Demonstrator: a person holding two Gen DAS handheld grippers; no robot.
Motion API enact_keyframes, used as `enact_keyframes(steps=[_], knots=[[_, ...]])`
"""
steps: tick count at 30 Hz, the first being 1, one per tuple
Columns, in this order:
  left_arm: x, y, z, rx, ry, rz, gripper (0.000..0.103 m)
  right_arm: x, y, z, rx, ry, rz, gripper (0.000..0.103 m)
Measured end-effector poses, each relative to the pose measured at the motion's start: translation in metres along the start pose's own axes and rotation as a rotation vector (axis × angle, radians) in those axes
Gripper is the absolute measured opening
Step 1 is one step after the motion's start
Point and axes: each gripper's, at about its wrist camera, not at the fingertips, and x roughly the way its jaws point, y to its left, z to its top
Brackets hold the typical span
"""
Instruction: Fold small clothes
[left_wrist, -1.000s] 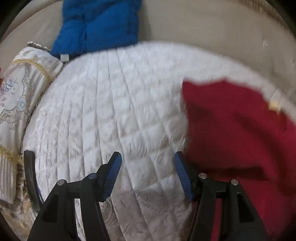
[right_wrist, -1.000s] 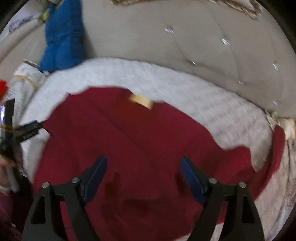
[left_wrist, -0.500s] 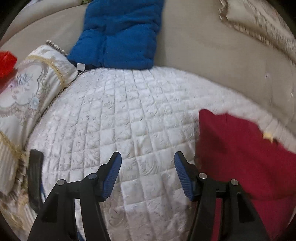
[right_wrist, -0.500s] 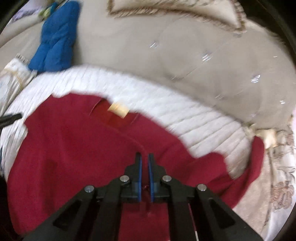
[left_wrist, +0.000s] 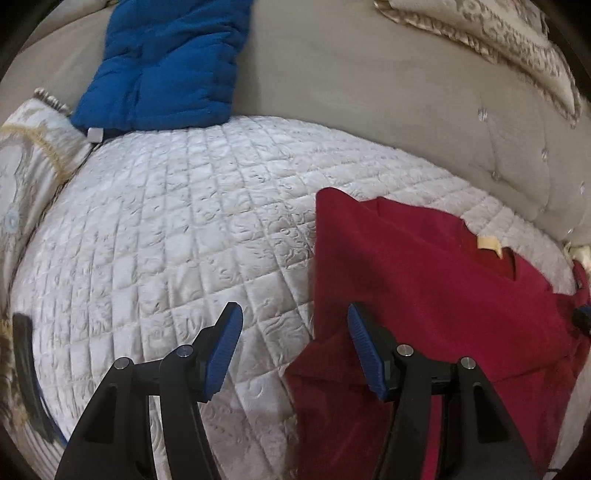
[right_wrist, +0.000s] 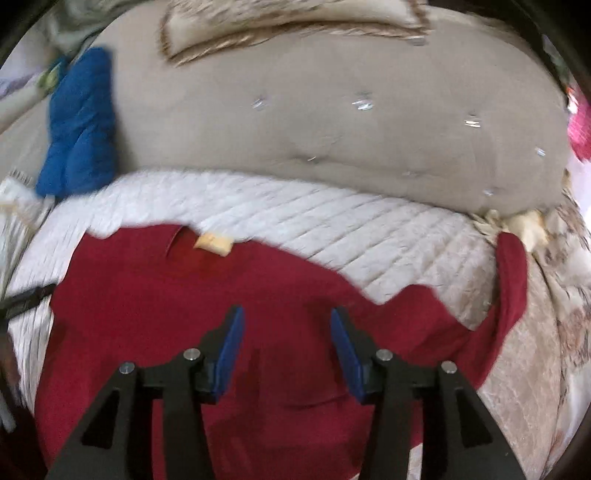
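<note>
Item 1, far left: patterned cushion (left_wrist: 26, 173), lying against the edge of the quilted white cover (left_wrist: 166, 236). No change noted from half a second earlier.

Item 2, upper left: blue padded garment (left_wrist: 166, 62), propped on the beige tufted backrest (left_wrist: 369, 92). Untouched; presumably next in the pile.

Item 3, left gripper (left_wrist: 293, 325): jaws spread wide, holding nothing, as in the two earlier views. Hovered over bare cover just beside the left edge of the garment below; shifted slightly toward it since half a second ago.

Item 4, centre to right: red top (right_wrist: 184, 302), spread on the cover with its pale neck label (right_wrist: 213, 243) toward the backrest. Left sleeve already folded in over the body, leaving a straight left edge; right sleeve (right_wrist: 511, 280) left trailing out toward the right cushion.

Item 5, right gripper (right_wrist: 286, 328): jaws parted over the middle of the top, nothing between them. Pressed together half a second earlier, so cloth apparently just released.

Assessment: first fold judged set down; right sleeve and the fold across the body outstanding. Right-hand view blurred, so fine creases not determined.
</note>
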Motion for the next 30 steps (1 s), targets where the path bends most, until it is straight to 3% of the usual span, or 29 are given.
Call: enact_keyframes(steps=[4,5,8,15,19,25,30], knots=[[0.024,-0.004,-0.001,0.043,0.056,0.084,0.038,0.045,-0.006,-0.007,0.032,0.101,-0.052,0.048],[0.03,-0.001,-0.002,0.024,0.073,0.072,0.038,0.051,-0.01,-0.009,0.053,0.106,-0.048,0.047],[0.029,0.005,-0.002,-0.017,0.068,0.045,0.038,0.042,-0.016,-0.011,0.109,0.07,-0.021,0.048],[0.007,-0.005,-0.003,0.036,-0.002,0.069,0.038,-0.003,-0.002,-0.024,0.085,-0.001,0.006,0.052],[-0.009,-0.015,-0.003,0.055,-0.05,0.027,0.038,-0.002,0.005,-0.029,0.076,0.009,0.033,0.053],[-0.016,-0.025,-0.004,0.065,-0.062,-0.007,0.038,0.028,0.004,-0.034,0.094,0.075,-0.02,0.054],[-0.015,-0.033,-0.006,0.09,-0.059,-0.005,0.038,0.012,0.005,-0.034,0.104,0.055,0.002,0.054]])
